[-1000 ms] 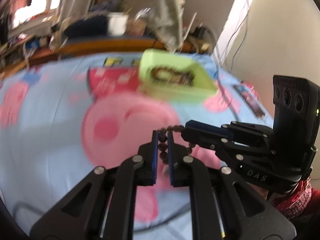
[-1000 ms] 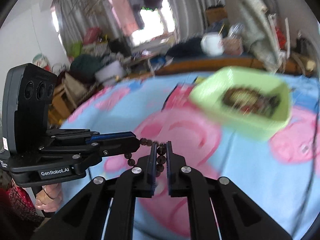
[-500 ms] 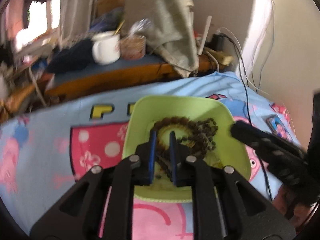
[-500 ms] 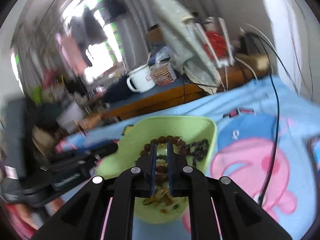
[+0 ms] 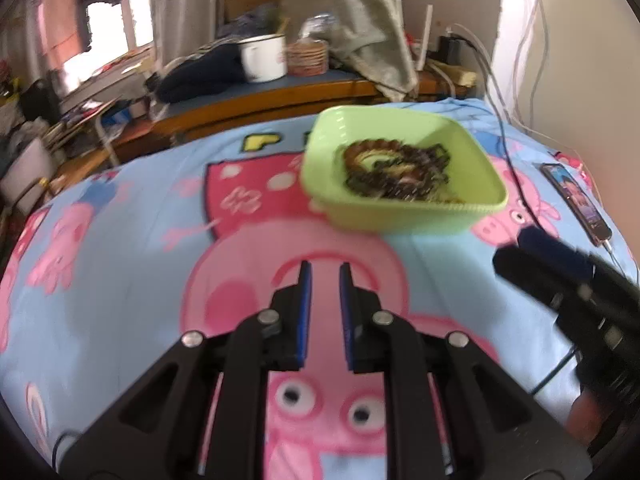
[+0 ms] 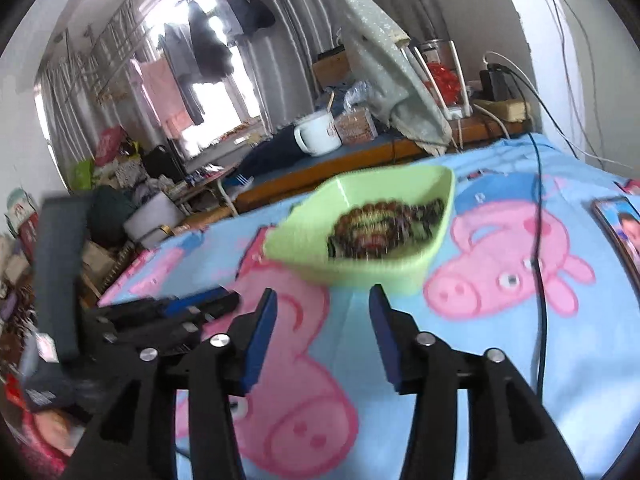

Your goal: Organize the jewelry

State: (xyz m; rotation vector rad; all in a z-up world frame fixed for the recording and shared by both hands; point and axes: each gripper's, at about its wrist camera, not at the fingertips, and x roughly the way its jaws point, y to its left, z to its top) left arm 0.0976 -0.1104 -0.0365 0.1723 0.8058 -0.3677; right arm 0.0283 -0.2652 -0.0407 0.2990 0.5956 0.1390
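Observation:
A light green plastic basket stands on the pig-print blanket and holds several brown and dark bead bracelets. It also shows in the right wrist view, with the beads inside. My left gripper is a little open and empty, short of the basket. My right gripper is wide open and empty, just before the basket's near wall. The right gripper shows at the right of the left wrist view.
A phone with a cable lies on the blanket at the right. Behind the bed stands a wooden table with a white mug and clutter. The wall is at the right.
Both grippers carried a bead bracelet over the basket, let it go there and drew back. The jaws have opened, the right widely.

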